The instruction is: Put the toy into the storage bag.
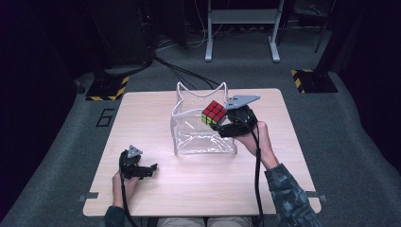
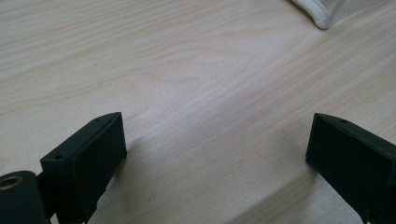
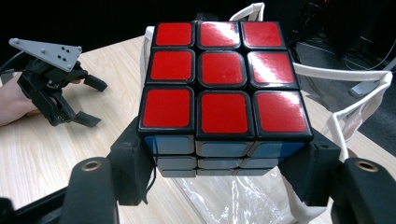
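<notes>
A puzzle cube (image 1: 213,113) with a red top face is held in the air over the open mouth of a clear plastic bag (image 1: 189,137) with a white rim. My right gripper (image 1: 220,122) is shut on the cube; in the right gripper view its two black jaws press the cube (image 3: 223,93) from both sides, blue face toward the camera. My left gripper (image 1: 150,170) rests on the table near the front left, open, with bare wood between its jaws (image 2: 215,144). The left gripper (image 3: 86,100) also appears far off in the right gripper view.
The wooden table (image 1: 156,189) has free room in front of the bag and to its left. A corner of the bag's white rim (image 2: 322,16) lies ahead of the left gripper. Black stands and a grey frame (image 1: 241,28) stand on the floor beyond the table.
</notes>
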